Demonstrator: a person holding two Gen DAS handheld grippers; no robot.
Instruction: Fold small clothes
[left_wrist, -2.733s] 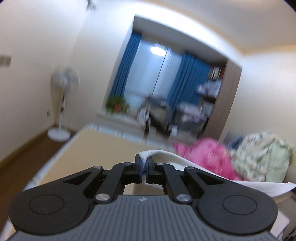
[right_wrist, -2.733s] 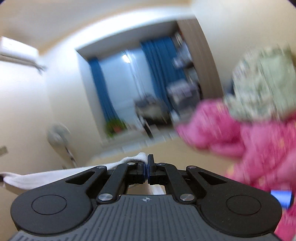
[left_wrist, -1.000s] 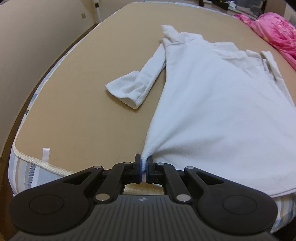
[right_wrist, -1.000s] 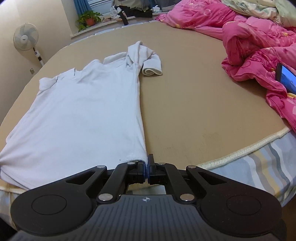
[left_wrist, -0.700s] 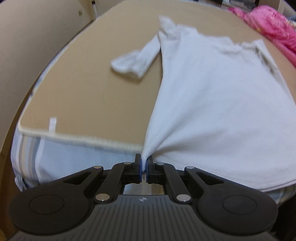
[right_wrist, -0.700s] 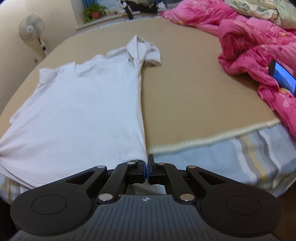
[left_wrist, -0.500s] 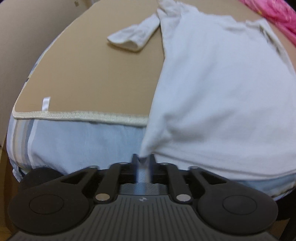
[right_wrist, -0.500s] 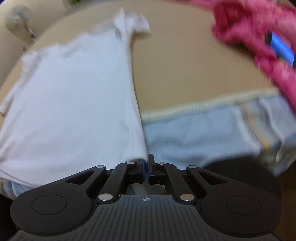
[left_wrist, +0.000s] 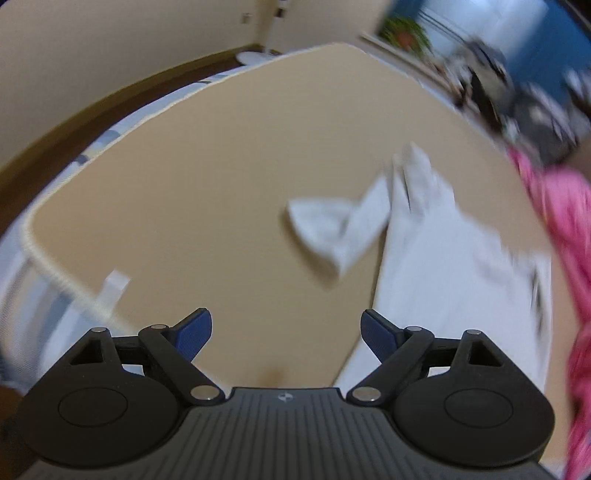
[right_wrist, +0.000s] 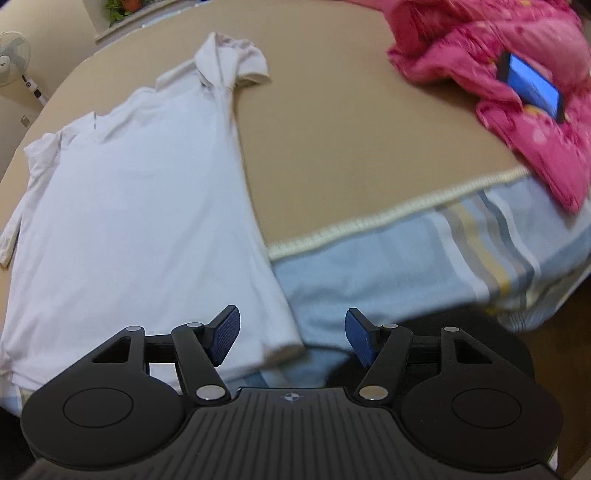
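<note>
The white shirt (right_wrist: 140, 192) lies spread flat on the tan bed cover (right_wrist: 332, 140), collar end far from the camera, one short sleeve (right_wrist: 247, 66) bunched out toward the open cover. Its hem hangs over the near edge of the bed, past the cream piping (right_wrist: 388, 218) and down over the striped blue mattress side (right_wrist: 424, 258).

The right tool (right_wrist: 291, 338) stands with its blue pads apart and nothing gripped; its jaws have just been opening. The hem corner of the shirt lies below the gap, nearer the left-hand pad, and no pad presses on it.

The left tool (left_wrist: 286, 334) is spread wider still, its jaws also just opened, and only bare tan cover (left_wrist: 203, 184) shows between the pads. In this blurred view the shirt (left_wrist: 443, 266) lies to the right, its edge running down behind the right-hand pad, and the other sleeve (left_wrist: 332, 229) points out to the left. A small white tag (left_wrist: 112, 286) sits by the piping at the bed's corner.

A pink quilt (right_wrist: 517, 85) is heaped on the far right of the bed, with what looks like a phone (right_wrist: 532, 86), its screen lit blue, lying in its folds. A standing fan (right_wrist: 13, 59) is at the wall. No writing can be read; each tool body carries only a small round emblem.
</note>
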